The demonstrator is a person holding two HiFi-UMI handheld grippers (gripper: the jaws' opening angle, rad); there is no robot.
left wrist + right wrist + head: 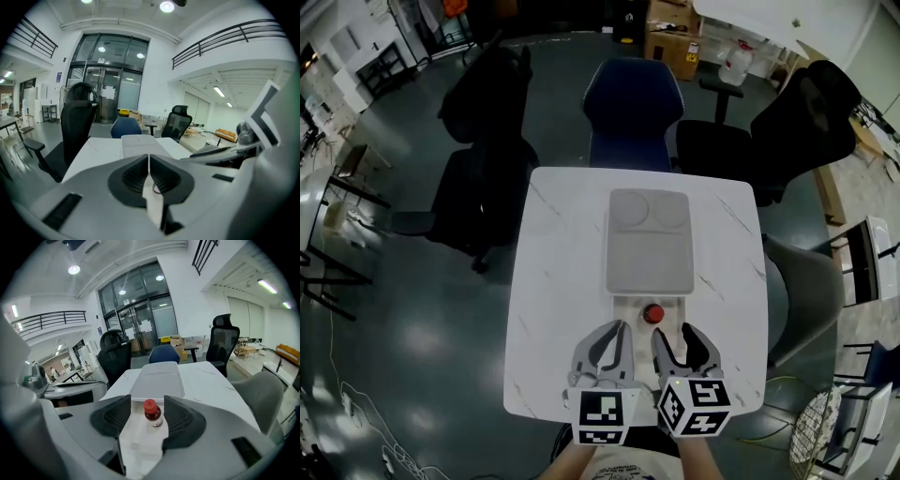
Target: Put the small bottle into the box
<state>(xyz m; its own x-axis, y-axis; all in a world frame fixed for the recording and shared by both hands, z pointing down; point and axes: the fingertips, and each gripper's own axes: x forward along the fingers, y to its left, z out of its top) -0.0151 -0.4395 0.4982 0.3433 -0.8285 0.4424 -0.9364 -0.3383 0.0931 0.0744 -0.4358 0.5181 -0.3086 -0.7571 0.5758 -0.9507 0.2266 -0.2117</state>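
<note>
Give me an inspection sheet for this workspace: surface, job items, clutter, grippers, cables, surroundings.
Surface: white table, carrying only the job's things.
Job's things: small red-capped bottle upright, just in front of the grey box, whose top looks closed.
Clutter: nothing seen on the table.
Grippers: left gripper jaws together, empty; right gripper jaws apart, bottle ahead between them, not gripped.
Cables: loose cables on the floor; none seen on the table.
Surroundings: blue chair beyond the table, black office chairs on either side, cardboard boxes farther back.
</note>
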